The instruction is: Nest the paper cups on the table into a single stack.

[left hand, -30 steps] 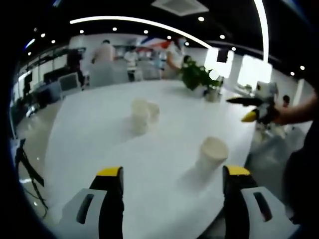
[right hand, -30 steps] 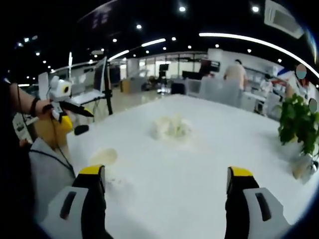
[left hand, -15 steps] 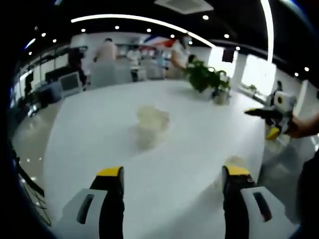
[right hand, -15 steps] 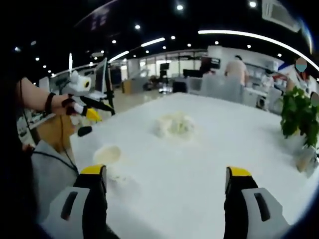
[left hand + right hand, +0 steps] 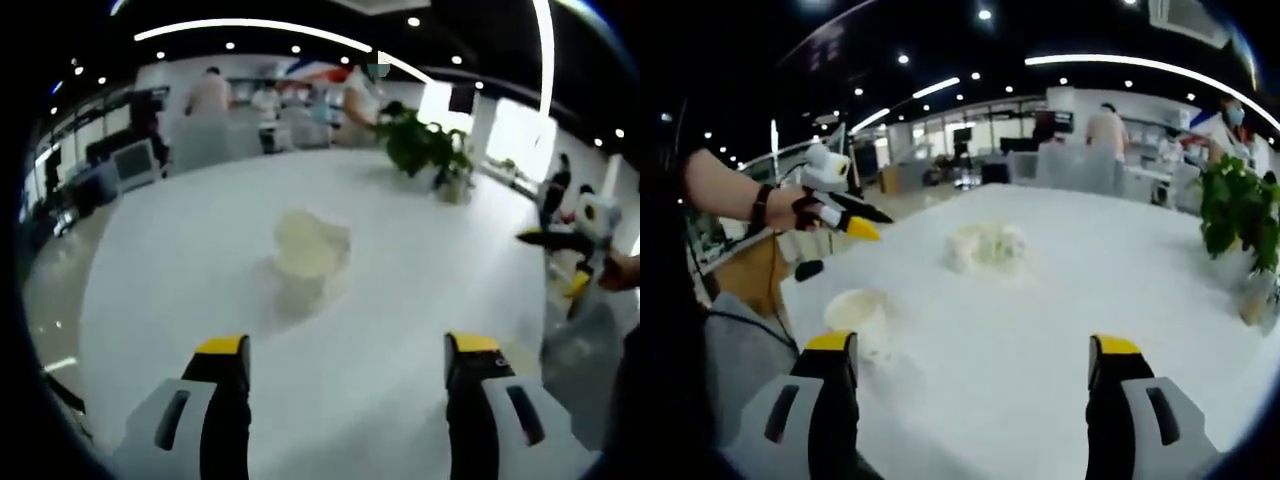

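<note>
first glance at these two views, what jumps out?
The big white table, with a small cluster of paper cups near its middle and a lone paper cup by the near edge in the right gripper view. Next, the potted plant at the far side. Both grippers hover open over the table: the left gripper faces the cluster, the right gripper points across the table.

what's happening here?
A person holds a two-jaw gripper in each hand over a white table. Both the left gripper and the right gripper are open and hold nothing. Paper cups are unstacked: a cluster of cups mid-table, and a single cup near the edge by the right gripper. A potted plant stands farther back.
</note>
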